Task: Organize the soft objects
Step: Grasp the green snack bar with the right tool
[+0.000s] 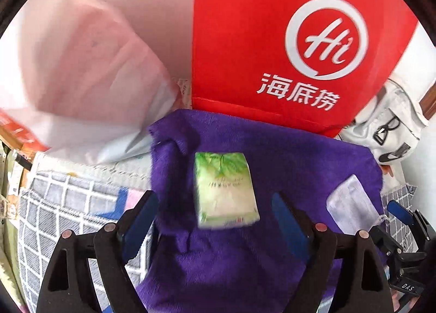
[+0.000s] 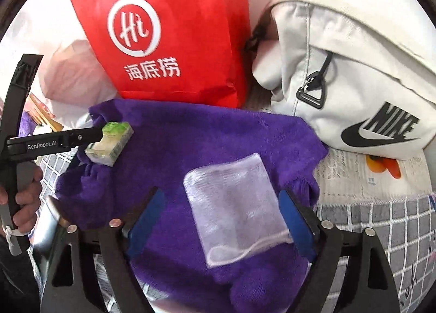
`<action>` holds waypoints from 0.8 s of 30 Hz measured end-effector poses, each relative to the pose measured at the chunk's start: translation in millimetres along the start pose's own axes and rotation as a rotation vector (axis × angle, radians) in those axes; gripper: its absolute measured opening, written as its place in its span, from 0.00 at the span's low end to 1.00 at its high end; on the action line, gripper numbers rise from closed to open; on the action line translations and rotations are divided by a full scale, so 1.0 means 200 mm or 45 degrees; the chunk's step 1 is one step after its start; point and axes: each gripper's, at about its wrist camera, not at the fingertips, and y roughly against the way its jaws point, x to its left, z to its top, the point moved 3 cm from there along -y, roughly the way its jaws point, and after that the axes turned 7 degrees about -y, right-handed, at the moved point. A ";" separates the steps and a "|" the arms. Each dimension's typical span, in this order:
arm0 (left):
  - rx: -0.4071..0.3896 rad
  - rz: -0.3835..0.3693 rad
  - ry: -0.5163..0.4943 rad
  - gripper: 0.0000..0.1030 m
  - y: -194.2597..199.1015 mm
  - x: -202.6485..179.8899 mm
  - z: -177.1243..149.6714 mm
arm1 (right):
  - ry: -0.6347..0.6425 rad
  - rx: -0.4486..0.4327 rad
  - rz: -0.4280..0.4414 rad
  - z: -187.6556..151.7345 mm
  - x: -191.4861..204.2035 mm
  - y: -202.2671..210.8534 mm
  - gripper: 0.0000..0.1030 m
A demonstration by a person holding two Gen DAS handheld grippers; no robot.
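A: Status on the grippers?

B: Both spread wide, nothing clamped. Left gripper (image 1: 215,217) has its jaws apart with the tissue pack (image 1: 225,190) lying between them, pads clear of it on both sides. Right gripper (image 2: 224,217) likewise, jaws apart around the mesh pouch (image 2: 235,210). Its right pad sits just beside the pouch edge; contact I can't tell.

A: No earlier frame, so just positions. Where's the stuff?

B: Both items lie on the purple towel (image 1: 231,258), which is spread over a grey checked blanket (image 1: 62,204). In the left wrist view the tissue pack is dead centre and the pouch (image 1: 351,209) is at 3 o'clock from it, near the towel's right edge. Pack is a bit blurred.

A: And from the right wrist?

B: Pouch centre, slightly toward 6. Tissue pack (image 2: 109,146) at 10 o'clock from it, near the towel's (image 2: 190,144) left edge, with the left gripper's finger (image 2: 81,136) at it. A hand (image 2: 24,193) holds that gripper's handle at 9 o'clock.

A: Surroundings?

B: Red paper bag (image 2: 169,40) stands at 12 o'clock, touching the towel's far edge. White sling bag (image 2: 354,81) at 2 o'clock, just beside the towel. Pale plastic bag (image 1: 81,81) at 10 o'clock in the left view.
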 end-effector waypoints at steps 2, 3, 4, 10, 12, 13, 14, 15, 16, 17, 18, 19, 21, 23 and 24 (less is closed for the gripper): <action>-0.014 0.032 -0.014 0.83 0.08 0.00 -0.02 | 0.017 -0.008 -0.007 -0.02 0.03 0.06 0.86; -0.028 0.042 -0.016 0.83 0.12 0.00 -0.03 | 0.027 -0.011 -0.011 -0.03 0.05 0.09 0.86; -0.046 0.044 -0.014 0.83 0.17 0.00 -0.05 | 0.035 -0.015 -0.023 -0.04 0.07 0.13 0.86; -0.128 0.027 -0.052 0.83 0.49 0.02 -0.17 | 0.041 -0.072 0.015 -0.17 0.18 0.40 0.86; -0.158 0.027 -0.061 0.83 0.58 0.02 -0.24 | 0.045 -0.068 0.047 -0.23 0.22 0.47 0.86; -0.162 0.023 -0.060 0.83 0.61 0.02 -0.27 | 0.049 -0.078 0.056 -0.27 0.24 0.52 0.86; -0.167 0.014 -0.059 0.83 0.65 0.02 -0.32 | 0.051 -0.087 0.052 -0.31 0.25 0.56 0.86; -0.169 0.010 -0.060 0.83 0.67 0.02 -0.36 | 0.057 -0.095 0.048 -0.34 0.27 0.58 0.86; -0.169 0.011 -0.062 0.83 0.70 0.02 -0.41 | 0.071 -0.112 0.046 -0.39 0.29 0.62 0.86; -0.164 0.014 -0.066 0.83 0.72 0.02 -0.44 | 0.081 -0.122 0.045 -0.41 0.31 0.65 0.86; -0.155 0.019 -0.079 0.83 0.73 0.02 -0.49 | 0.091 -0.130 0.040 -0.45 0.32 0.66 0.86; -0.152 0.022 -0.088 0.83 0.73 0.02 -0.51 | 0.102 -0.133 0.029 -0.49 0.33 0.68 0.83; -0.155 0.039 -0.106 0.83 0.75 0.03 -0.59 | 0.125 -0.133 -0.004 -0.57 0.34 0.71 0.73; -0.146 0.053 -0.104 0.83 0.77 0.04 -0.68 | 0.133 -0.113 -0.018 -0.67 0.34 0.73 0.58; -0.143 0.050 -0.100 0.83 0.79 0.05 -0.71 | 0.126 -0.099 -0.018 -0.70 0.34 0.73 0.55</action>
